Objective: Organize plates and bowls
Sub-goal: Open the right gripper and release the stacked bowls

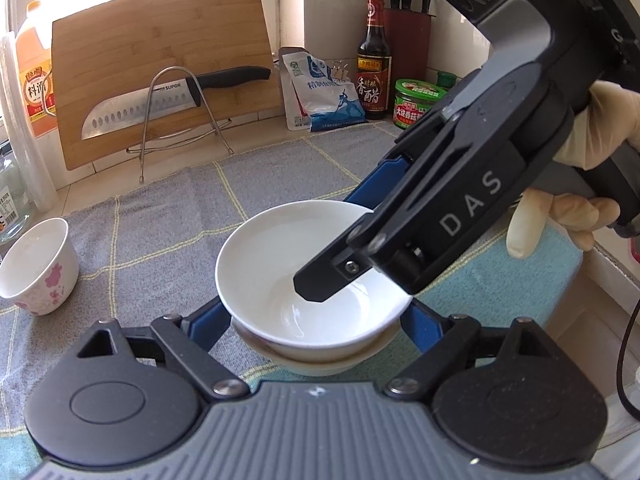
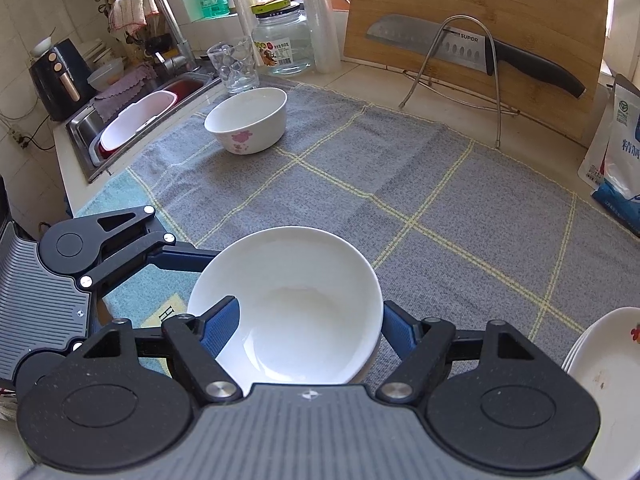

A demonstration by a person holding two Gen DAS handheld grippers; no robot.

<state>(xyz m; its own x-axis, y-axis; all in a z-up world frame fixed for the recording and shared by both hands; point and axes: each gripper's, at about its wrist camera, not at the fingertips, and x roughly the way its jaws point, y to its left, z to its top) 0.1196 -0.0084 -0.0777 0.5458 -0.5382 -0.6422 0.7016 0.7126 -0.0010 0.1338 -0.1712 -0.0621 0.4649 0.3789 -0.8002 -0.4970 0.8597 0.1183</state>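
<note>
So there's a plain white bowl [image 2: 294, 308] sitting nested in a second bowl [image 1: 316, 364] underneath it, both on the grey checked cloth [image 2: 400, 184] that covers the counter. The right gripper [image 2: 310, 320] has its jaws spread wide, with one blue finger [image 2: 222, 326] poking inside the top bowl near the rim and the other one outside the bowl's far wall, so the rim sits between them, but the pads don't look pressed onto it. From the left wrist view you can see that same gripper coming in from the upper right, held by a gloved hand [image 1: 576, 200], black fingertip down in the bowl's hollow. The left gripper [image 1: 316, 320] is also open wide, its blue fingers [image 1: 208, 322] straddling the stacked bowls on either side; can't tell if they actually touch the lower bowl. Off toward the sink [image 2: 120, 120] there's a separate flowered bowl [image 2: 248, 120] standing upright on the cloth, well apart from the stack, with a drinking glass [image 2: 234, 66] just behind it. A pile of white plates [image 2: 608, 360] peeks in at the right edge of the right wrist view. Behind it all a bamboo cutting board [image 2: 480, 20] leans on the wall with a knife [image 2: 460, 48] in a wire rack [image 2: 456, 60].
</note>
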